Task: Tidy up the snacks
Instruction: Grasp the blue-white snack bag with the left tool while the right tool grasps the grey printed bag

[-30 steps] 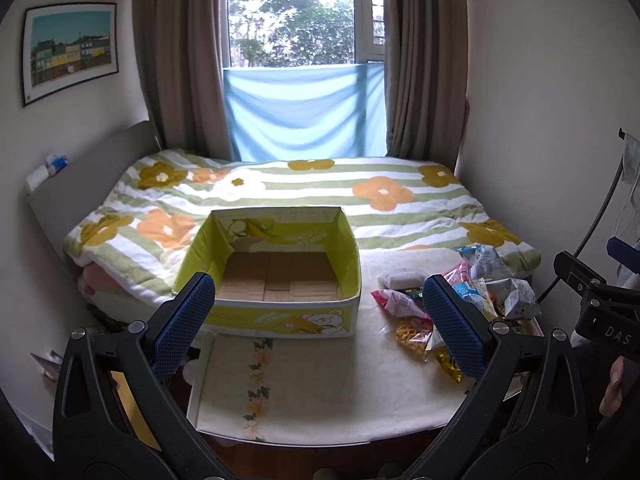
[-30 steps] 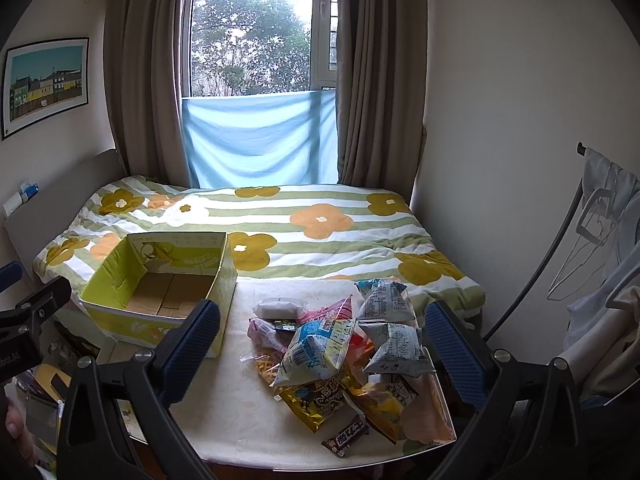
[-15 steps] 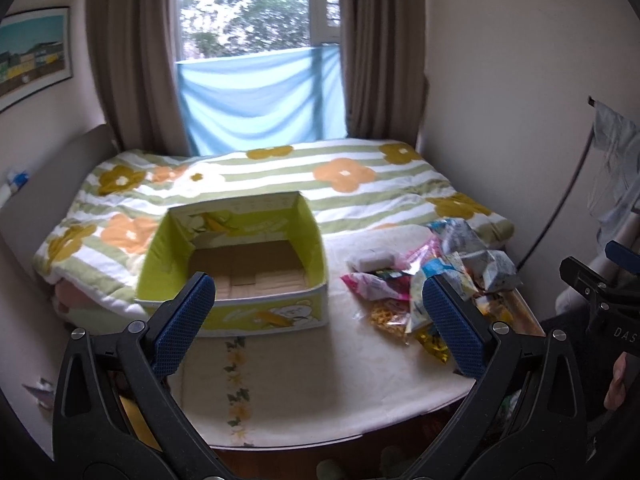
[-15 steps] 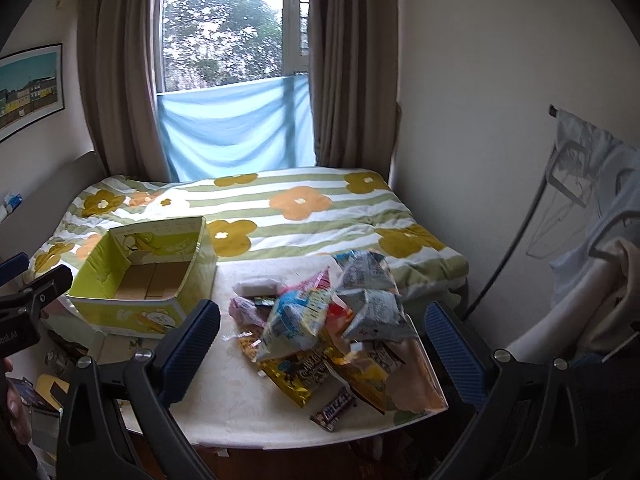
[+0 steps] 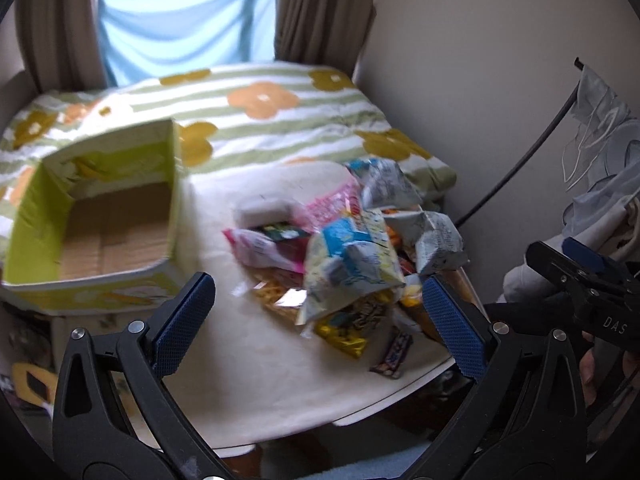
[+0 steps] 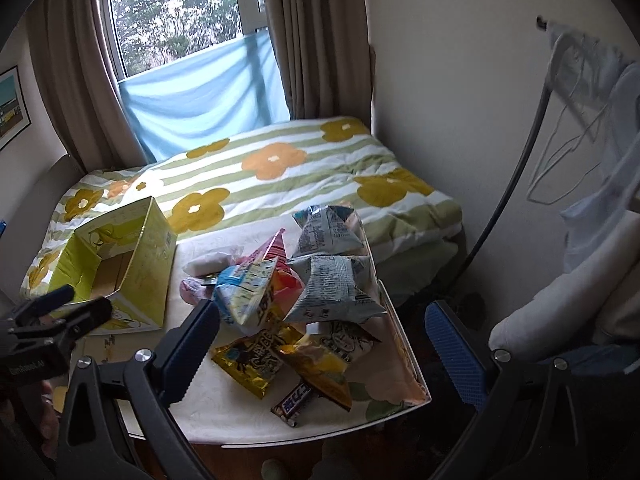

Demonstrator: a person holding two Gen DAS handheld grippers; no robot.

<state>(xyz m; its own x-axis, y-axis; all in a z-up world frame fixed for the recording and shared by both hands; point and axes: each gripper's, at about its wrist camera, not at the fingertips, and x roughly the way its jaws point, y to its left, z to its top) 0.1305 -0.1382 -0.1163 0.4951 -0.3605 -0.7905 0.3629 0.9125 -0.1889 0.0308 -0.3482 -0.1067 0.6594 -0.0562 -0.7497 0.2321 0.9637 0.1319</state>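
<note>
A pile of snack packets (image 5: pixel 352 248) (image 6: pixel 296 292) lies on the right half of a small white table (image 5: pixel 256 360) (image 6: pixel 216 408). It holds grey bags, a blue-and-yellow bag, pink packs, yellow packs and a dark chocolate bar (image 6: pixel 292 400). An empty yellow-green cardboard box (image 5: pixel 96 216) (image 6: pixel 116 264) stands on the table's left side. My left gripper (image 5: pixel 316 316) hovers open over the table's front, facing the pile. My right gripper (image 6: pixel 320 340) is open above the pile's near right edge. Neither holds anything.
A bed with a green-striped flower quilt (image 5: pixel 260 120) (image 6: pixel 280 168) runs behind the table up to a curtained window (image 6: pixel 180 12). A wall stands at the right, with a clothes rack and hanging garments (image 6: pixel 592 92). The table's near edge drops to the floor.
Both grippers have swung right and dipped closer to the table, so the pile now sits nearer the centre of both views. Their fingers stayed open. Nothing on the table moved.
</note>
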